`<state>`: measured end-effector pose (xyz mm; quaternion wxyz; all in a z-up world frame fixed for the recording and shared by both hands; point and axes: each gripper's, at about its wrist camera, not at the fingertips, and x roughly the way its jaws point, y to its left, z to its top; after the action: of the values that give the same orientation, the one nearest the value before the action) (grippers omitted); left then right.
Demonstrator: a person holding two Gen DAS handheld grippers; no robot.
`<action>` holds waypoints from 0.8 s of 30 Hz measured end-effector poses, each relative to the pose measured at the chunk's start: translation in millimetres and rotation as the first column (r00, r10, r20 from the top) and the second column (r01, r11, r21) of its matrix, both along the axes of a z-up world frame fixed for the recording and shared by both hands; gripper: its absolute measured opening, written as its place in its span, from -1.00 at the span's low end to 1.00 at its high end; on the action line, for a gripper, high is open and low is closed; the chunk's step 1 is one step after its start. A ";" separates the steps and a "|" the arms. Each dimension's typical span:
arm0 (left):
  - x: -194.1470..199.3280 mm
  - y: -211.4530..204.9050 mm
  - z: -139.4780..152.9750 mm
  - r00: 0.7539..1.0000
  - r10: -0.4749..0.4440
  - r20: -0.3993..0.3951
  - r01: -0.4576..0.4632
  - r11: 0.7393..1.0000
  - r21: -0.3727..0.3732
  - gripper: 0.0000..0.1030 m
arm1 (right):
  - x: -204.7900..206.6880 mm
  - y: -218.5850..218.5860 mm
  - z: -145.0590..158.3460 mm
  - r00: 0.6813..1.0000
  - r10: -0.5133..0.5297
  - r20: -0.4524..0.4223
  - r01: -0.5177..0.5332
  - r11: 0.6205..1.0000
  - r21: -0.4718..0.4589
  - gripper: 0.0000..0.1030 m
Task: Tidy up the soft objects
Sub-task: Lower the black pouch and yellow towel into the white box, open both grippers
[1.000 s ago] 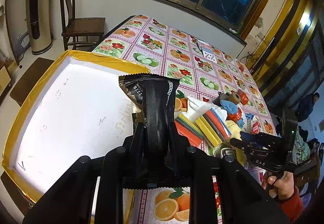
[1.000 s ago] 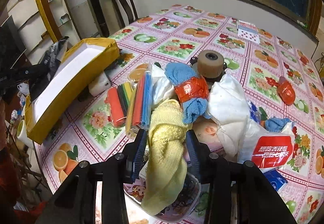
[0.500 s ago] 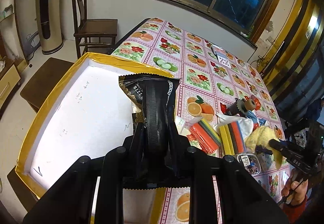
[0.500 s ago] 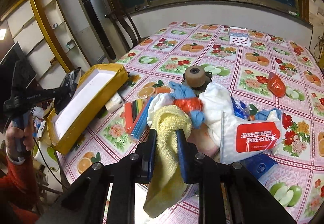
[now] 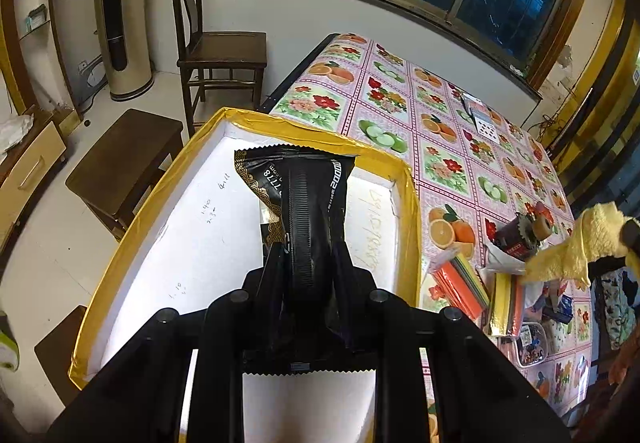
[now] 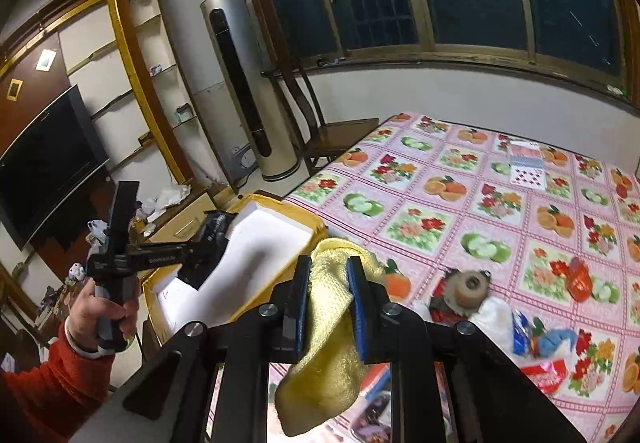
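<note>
Left gripper (image 5: 306,259) first: on its own wrist camera we see its fingers closed on a black snack packet (image 5: 298,199), which stands up between them and hangs over the white floor of the yellow-rimmed box (image 5: 412,199). That box sits at the near edge of the fruit-print table (image 5: 448,147). Off to the right lies the pile of coloured sheets (image 5: 460,275) and other clutter, with a yellow towel (image 5: 576,247) lifted above it.

From the right wrist camera, our right gripper (image 6: 328,303) is pinched shut on that same yellow towel (image 6: 328,331), the cloth drooping below the fingers, clear of the table. The box (image 6: 260,243) lies ahead and to the left, with the left gripper (image 6: 192,247) over it; whether the packet touches the box floor we cannot tell from here.

We judge this the placing step: the packet is over the box and ready for release. Next we would lower, open the left fingers, withdraw, then carry the towel across without snagging the rim.
</note>
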<state>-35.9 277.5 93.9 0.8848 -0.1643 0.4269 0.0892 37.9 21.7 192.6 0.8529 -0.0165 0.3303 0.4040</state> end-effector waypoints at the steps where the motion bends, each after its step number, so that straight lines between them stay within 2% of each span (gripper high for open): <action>1: 4.2 3.2 -2.2 1.000 0.006 -0.006 -0.006 1.000 0.003 -0.60 | 3.8 15.9 0.8 1.000 0.012 -0.002 -0.012 1.000 0.005 -0.65; 5: 21.9 14.8 -13.5 0.999 0.020 -0.039 -0.019 1.000 0.018 -0.60 | 21.3 88.0 -3.0 0.999 0.040 0.003 -0.040 0.999 0.003 -0.66; 9: 34.7 26.0 -23.7 0.997 0.042 -0.064 -0.039 0.999 0.038 -0.60 | 40.4 148.7 -25.0 0.999 0.042 -0.017 -0.042 0.999 -0.018 -0.66; 14: 40.8 37.4 -33.9 0.995 0.070 -0.075 -0.066 0.996 0.054 -0.60 | 52.3 182.6 -80.1 0.985 0.052 -0.166 -0.057 0.998 -0.027 -0.66; 16: 40.6 38.0 -38.4 0.994 0.071 -0.080 -0.065 0.996 0.068 -0.59 | 45.1 189.3 -101.0 0.979 0.068 -0.191 -0.079 0.996 -0.050 -0.66; 19: 38.7 37.5 -43.7 0.993 0.078 -0.091 -0.071 0.994 0.082 -0.55 | 39.1 187.7 -115.5 0.968 0.089 -0.234 -0.098 0.995 -0.024 -0.54; 21: 37.8 38.4 -47.0 0.992 0.081 -0.096 -0.074 0.995 0.073 -0.42 | 36.5 186.1 -121.8 0.952 0.117 -0.283 -0.126 0.992 -0.012 -0.40; 22: 36.6 38.2 -48.2 0.991 0.085 -0.100 -0.077 0.994 0.080 -0.15 | 33.9 185.3 -123.6 0.947 0.124 -0.297 -0.136 0.990 -0.021 -0.14; 23: 34.8 37.6 -49.0 0.990 0.093 -0.104 -0.083 0.992 0.095 0.09 | 31.1 183.3 -124.4 0.947 0.120 -0.298 -0.136 0.990 -0.033 0.04; 24: 32.4 37.1 -49.5 0.989 0.100 -0.105 -0.088 0.990 0.110 0.15 | 27.1 179.1 -123.8 0.949 0.122 -0.292 -0.138 0.990 -0.036 0.05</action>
<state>-3.6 314.6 44.4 0.8619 -0.1325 0.4618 0.1622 65.0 200.8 68.8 0.7663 -0.0030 0.4606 0.4479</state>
